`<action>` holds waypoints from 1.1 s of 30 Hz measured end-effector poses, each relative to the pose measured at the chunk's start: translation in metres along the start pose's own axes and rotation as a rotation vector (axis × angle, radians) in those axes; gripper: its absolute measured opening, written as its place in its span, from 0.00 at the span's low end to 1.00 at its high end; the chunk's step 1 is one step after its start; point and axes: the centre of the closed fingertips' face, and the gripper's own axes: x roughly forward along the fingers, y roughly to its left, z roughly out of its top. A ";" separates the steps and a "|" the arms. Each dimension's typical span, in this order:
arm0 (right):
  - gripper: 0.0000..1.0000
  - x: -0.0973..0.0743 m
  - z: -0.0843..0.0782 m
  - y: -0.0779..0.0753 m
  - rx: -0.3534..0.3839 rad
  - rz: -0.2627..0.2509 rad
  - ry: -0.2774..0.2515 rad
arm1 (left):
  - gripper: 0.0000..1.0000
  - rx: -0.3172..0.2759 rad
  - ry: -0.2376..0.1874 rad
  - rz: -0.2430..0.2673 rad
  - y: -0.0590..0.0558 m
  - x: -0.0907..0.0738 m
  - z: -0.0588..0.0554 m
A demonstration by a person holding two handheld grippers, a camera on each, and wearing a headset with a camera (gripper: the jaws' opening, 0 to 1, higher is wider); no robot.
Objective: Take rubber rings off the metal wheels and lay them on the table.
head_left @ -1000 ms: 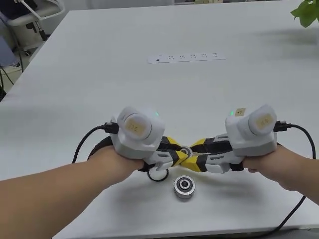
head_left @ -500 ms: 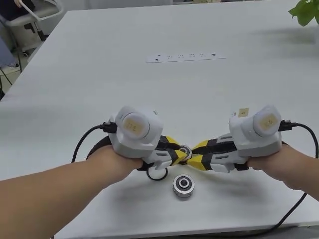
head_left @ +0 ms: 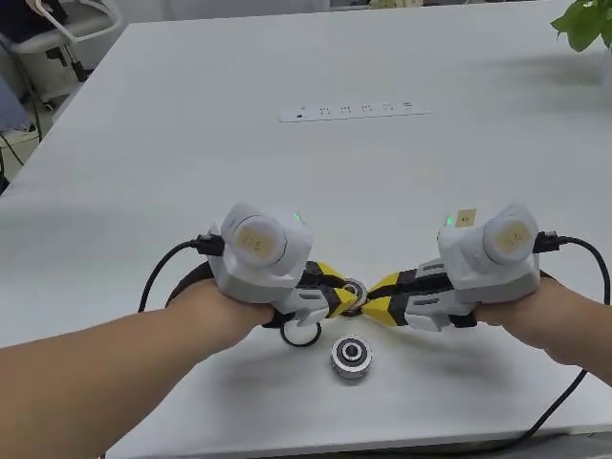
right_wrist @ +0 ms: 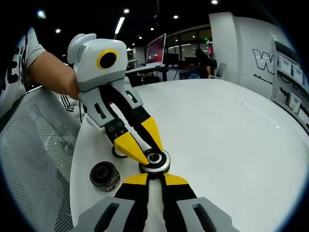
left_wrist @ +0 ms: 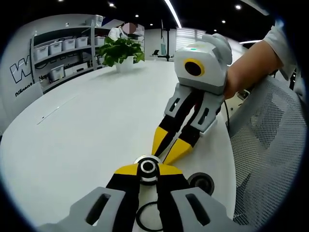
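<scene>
**Counter** (head_left: 191, 143): white, smooth, matte.

**Metal wheels, two:**
- One metal wheel (left_wrist: 147, 166) is a round disc with a bright hub inside a dark band. It is clamped above the counter in the left gripper (head_left: 337, 296).
- The loose wheel (head_left: 350, 355) is silvery-rimmed and lies flat just in front.

**Rubber ring, one** (head_left: 301, 334): a thin black hoop lying flat on the counter beside the loose wheel, under the left gripper.

**Grippers, two:** grey plastic bodies with yellow-tipped black jaws. The right gripper (head_left: 375, 306) has its jaws drawn together, tips at the held wheel's rim. Whether they nip rubber I cannot tell.

**Power strip, one** (head_left: 352, 111): white, long and flat, lying far back.

**Change over one second:** the right gripper sits slightly lower. The ring and loose wheel are unmoved.
</scene>
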 end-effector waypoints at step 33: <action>0.00 -0.009 0.003 -0.005 0.277 -0.027 -0.049 | 0.07 0.006 0.004 0.010 0.000 0.000 0.000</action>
